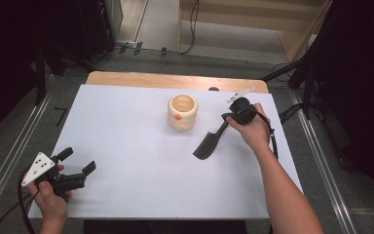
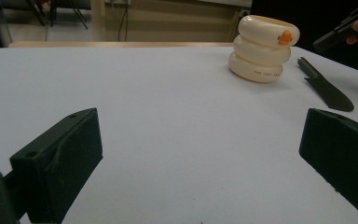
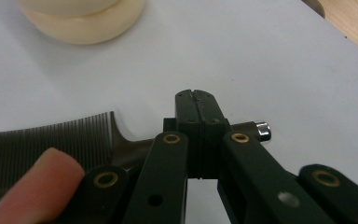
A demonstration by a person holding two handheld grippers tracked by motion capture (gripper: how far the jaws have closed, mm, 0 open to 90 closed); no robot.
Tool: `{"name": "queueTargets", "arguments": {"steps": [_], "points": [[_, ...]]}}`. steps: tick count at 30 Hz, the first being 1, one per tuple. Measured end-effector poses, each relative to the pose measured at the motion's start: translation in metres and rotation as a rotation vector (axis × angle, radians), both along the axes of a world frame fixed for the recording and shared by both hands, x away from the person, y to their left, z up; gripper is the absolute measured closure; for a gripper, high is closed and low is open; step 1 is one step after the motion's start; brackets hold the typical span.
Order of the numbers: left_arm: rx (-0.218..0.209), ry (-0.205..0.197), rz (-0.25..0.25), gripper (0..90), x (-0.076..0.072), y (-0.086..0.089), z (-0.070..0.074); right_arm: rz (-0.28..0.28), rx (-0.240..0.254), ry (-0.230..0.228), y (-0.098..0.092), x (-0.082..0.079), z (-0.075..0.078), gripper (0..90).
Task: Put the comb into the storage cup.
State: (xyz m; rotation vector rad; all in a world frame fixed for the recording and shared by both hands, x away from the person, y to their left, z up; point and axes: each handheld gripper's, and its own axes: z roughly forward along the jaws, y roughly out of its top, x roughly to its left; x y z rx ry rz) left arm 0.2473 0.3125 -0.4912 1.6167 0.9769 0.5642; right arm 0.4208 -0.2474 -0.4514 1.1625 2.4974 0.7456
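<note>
- Clenched around the thin handle of a black comb [image 1: 207,144], the right gripper [image 1: 230,115] is sitting at the far right of the white table [image 1: 141,161]; in the right gripper view its jaws are pressing together on the handle, whose metal-tipped end is poking out beyond them.
- Lying flat on the table, the comb is angling toward the person, just beside a cream ribbed cup [image 1: 182,111] bearing an orange mark.
- Resting near the table's near left corner, the left gripper [image 1: 76,163] is standing released, jaws wide apart over bare surface, well apart from the cup.
</note>
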Motion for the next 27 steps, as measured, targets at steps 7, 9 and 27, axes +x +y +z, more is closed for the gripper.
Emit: {"name": "queueTargets", "arguments": {"steps": [7,9,27], "points": [[0.001,0.001,-0.003,0.0,0.0,0.0,0.0,-0.021,-0.041,0.074,-0.002,0.021,-0.008,88.2],[0.001,0.0,-0.004,0.0,0.0,0.0,0.0,-0.018,-0.061,0.087,0.0,0.026,-0.009,88.2],[0.002,-0.001,-0.01,0.0,0.0,-0.001,0.0,-0.033,-0.186,0.167,0.01,0.041,-0.026,88.2]]}}
